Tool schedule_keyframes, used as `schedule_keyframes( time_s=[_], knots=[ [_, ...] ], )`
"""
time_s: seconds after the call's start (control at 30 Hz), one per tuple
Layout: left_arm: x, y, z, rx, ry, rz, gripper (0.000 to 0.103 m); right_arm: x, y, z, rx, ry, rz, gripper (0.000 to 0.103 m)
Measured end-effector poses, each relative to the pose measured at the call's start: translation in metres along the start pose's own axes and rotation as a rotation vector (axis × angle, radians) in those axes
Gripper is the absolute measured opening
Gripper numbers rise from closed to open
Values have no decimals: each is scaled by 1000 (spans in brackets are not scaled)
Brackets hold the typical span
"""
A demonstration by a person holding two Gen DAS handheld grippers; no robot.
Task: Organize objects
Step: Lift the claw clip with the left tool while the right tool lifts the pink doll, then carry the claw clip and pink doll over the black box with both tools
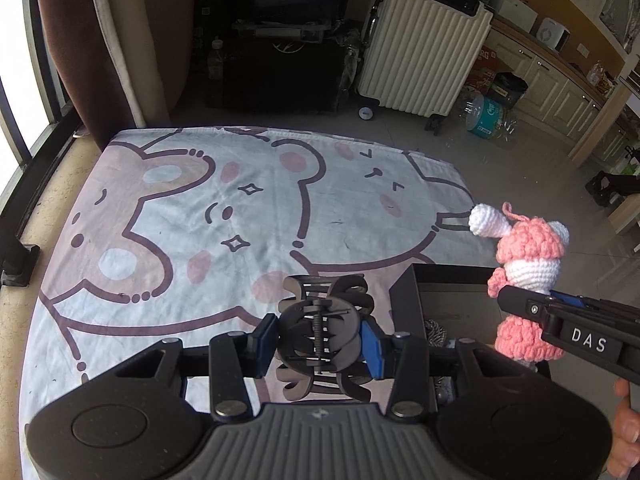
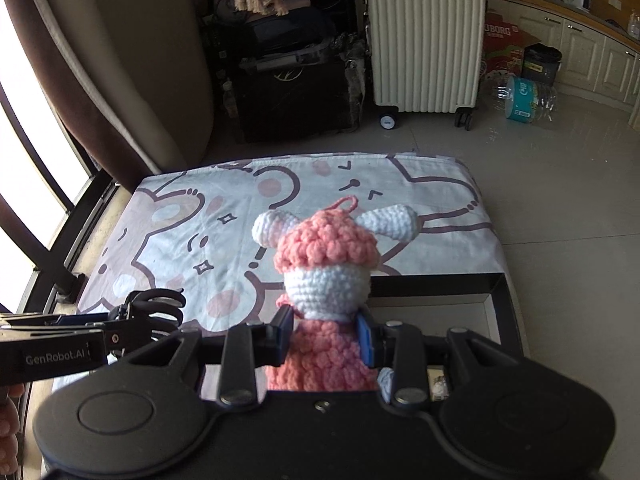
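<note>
- Left claw is clamping down on a black hair clip, blue pads pressing its two sides, jaws only partly apart. The clip is hanging in the air, its spring hinge running roughly along the claw's pointing direction, teeth fanning out toward and away from the camera.
- Right claw is squeezing a pink and white crochet doll around the body, jaws fairly narrow and sinking into the yarn. The doll is standing upright in the grip, its long axis pointing away from the claw, ears and hanging loop on top.
- Using the black box as my landmark: it's sitting open at the near right corner of the bench, and the doll is hovering right over its left edge. I'm guessing this is where both things are going.
- The clip is hanging to the left of the box, over the cartoon bear cloth rather than over the opening, so the right hand looks nearer to a drop than the left.
- Something chain-like is already lying inside the box, though I can't tell what exactly.
- Beyond the box's far side the cloth is looking bare, then floor, then a cream suitcase standing well behind.
</note>
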State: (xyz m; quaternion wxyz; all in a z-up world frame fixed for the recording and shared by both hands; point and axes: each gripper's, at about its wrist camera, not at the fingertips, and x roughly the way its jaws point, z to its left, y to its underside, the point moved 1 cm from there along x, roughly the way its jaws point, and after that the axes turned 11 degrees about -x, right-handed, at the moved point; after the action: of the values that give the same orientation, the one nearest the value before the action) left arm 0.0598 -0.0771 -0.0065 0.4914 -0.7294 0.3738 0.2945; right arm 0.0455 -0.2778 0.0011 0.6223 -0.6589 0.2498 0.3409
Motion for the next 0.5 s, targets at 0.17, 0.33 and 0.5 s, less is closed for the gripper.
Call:
schedule_keyframes(
  time_s=[0.17, 0.33, 0.5],
  knots=[
    [6, 2, -20, 14, 30, 2, 45, -3, 4, -22, 46, 27, -23, 34],
    [12, 3, -37, 18, 62, -3, 45, -1, 11, -43, 87, 45, -37, 34],
    [18, 3, -50, 6, 97, -4, 45, 3, 16, -61, 113, 68, -56, 34]
  ],
)
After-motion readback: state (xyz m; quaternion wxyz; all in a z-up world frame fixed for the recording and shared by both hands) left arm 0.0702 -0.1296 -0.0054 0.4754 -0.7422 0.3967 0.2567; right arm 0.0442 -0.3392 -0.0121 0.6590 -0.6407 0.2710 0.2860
